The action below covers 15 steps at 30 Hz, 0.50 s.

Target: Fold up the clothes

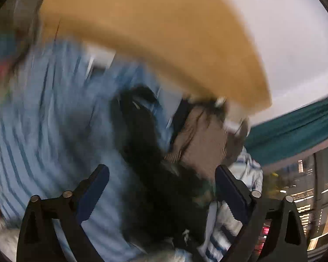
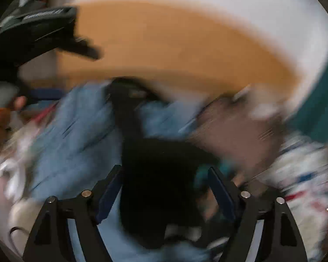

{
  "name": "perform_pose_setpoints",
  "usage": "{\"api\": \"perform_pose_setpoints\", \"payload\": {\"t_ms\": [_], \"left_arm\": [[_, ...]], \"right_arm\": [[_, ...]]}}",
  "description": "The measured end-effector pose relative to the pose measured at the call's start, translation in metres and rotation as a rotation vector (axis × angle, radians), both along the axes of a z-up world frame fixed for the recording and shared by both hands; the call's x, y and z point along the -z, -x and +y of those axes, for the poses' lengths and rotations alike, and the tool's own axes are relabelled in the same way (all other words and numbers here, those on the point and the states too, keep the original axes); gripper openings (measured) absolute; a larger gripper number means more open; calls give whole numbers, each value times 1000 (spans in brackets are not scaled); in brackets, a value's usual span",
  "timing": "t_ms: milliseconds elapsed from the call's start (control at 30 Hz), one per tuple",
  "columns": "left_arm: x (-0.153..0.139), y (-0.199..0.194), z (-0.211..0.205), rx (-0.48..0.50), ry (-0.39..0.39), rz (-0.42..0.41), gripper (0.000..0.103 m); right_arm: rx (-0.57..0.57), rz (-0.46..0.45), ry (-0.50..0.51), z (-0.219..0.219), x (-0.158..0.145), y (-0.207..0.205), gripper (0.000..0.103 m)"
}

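Both wrist views heavily motion-blurred, so fine detail is limited

Left gripper (image 1: 161, 172): jaws spread wide, nothing between the pads. Fingers (image 1: 96, 183) are black angular plastic with dark blue ribbed pad faces and round metal pins at the pivots. It points down at a heap of clothes.

Right gripper (image 2: 165, 175): same build, jaws apart, pads not pressing on anything. A black garment (image 2: 159, 170) lies below the gap; whether it reaches up between the pads I cannot tell.

The clothes sit piled on a tan table (image 1: 153, 28) with a smooth matte top and a rounded edge:
- light blue shirt (image 1: 43, 113), soft woven fabric with darker blue stripes, rumpled, covering the left half of the left view; the same fabric is at (image 2: 76, 135)
- the black garment (image 1: 146, 152), soft and shapeless, draped across the blue shirt through the middle of the pile
- brownish-beige garment (image 1: 203, 144), thin stripes visible on a fold, just right of the black one and touching it
- white garment (image 1: 247, 174) with blue stripes, crumpled, at the right edge of the pile; in the right view its print also shows red marks (image 2: 304, 174)

A teal cloth band (image 1: 295, 135) runs beyond the pile to the right. Pale wall (image 1: 273, 21) behind the table.

In the right view the other gripper's black body is top left, with a hand (image 2: 2, 120) just under it
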<state>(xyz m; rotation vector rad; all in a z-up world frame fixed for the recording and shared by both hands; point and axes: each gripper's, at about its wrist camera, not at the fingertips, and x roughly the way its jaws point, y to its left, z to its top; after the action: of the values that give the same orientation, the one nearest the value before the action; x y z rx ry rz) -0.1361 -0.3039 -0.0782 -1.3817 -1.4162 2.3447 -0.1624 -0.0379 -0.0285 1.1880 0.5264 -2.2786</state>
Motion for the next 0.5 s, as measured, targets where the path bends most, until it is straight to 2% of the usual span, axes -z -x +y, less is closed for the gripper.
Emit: {"api": "perform_pose_setpoints", "payload": {"t_ms": [100,167,233,333,433,500], "left_arm": [[74,-37,-2,-18,-146,-29,92],[107,-59,4,-23,-191,-59,92],[120,-71,14,-18,-206,-63,92],[117,-82,26,-7,-114,-91,92],[116,-87,48,18,64,-178,92],[133,-87,72,86,74,-216,92]], "right_arm": [[-37,-105,68,12,57,-34,76],[-32,-193,125,34,84,-53,76],[-1,-231,153,57,99,-58,76],[117,-227,182,104,100,-55,77],[260,-201,244,156,89,-42,84],[349,-187,295,187,83,-34,84]]}}
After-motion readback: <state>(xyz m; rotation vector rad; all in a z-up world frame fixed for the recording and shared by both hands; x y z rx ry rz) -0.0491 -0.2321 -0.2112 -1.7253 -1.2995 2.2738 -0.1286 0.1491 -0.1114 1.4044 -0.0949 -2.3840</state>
